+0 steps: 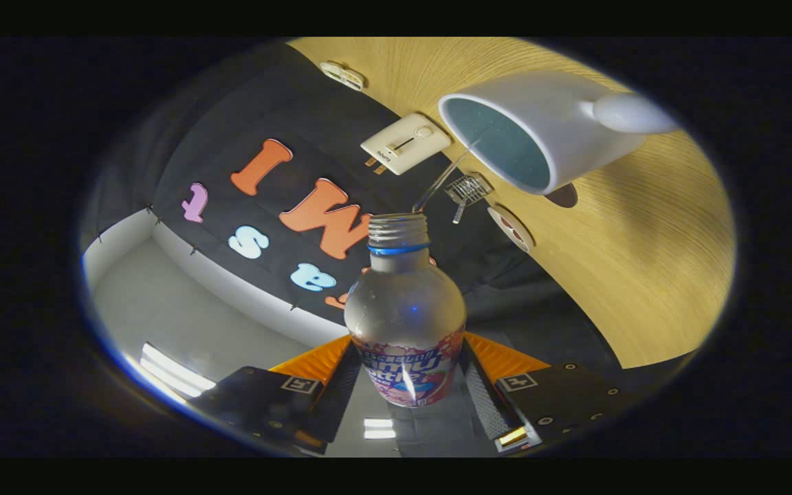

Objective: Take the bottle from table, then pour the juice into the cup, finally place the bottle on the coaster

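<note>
Jaws (406,385) clamp the clear plastic bottle (406,323) with its pink-blue label — uncapped neck tipped toward the white ceramic cup (540,130) beyond, a thin stream pouring in.

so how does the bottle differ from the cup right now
The bottle is clear plastic with a printed label; the cup is plain white outside with a blue-green inside. The bottle is clamped between the gripper fingers; the cup stands free on the wooden table beyond them. The bottle has a narrow threaded neck and no handle; the cup has a wide mouth and a handle. Both are open, and a thin stream runs from the bottle's mouth into the cup.
</note>
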`<state>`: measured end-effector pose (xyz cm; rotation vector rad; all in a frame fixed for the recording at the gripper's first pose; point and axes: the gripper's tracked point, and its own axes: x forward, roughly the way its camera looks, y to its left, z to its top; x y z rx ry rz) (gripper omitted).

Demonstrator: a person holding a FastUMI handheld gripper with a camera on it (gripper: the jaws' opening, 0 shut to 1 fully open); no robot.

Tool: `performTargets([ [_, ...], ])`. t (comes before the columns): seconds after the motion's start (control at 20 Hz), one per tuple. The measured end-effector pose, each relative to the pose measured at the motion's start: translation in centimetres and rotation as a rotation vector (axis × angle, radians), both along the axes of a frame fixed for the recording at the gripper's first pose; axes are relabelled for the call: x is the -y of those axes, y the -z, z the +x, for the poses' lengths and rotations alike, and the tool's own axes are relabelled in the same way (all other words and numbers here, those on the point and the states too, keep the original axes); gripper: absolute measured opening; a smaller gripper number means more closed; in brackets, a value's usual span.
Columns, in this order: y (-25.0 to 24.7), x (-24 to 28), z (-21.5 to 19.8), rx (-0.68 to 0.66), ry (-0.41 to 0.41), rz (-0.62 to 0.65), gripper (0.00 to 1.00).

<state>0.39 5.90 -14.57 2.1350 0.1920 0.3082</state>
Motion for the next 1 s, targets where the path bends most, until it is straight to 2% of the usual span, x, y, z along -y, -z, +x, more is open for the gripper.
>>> performTargets([
  [0.3, -0.1, 0.2, -0.3, 0.008, -0.003, 0.052, 0.79],
  [0.55, 0.2, 0.8, 0.1, 0.0, 0.018, 0.041, 0.79],
  [0.8, 2.0, 0.4, 0.6, -0.047, 0.0, -0.032, 0.79],
  [1.0, 3.9, -0.2, 0.8, -0.098, -0.015, -0.147, 0.79],
])
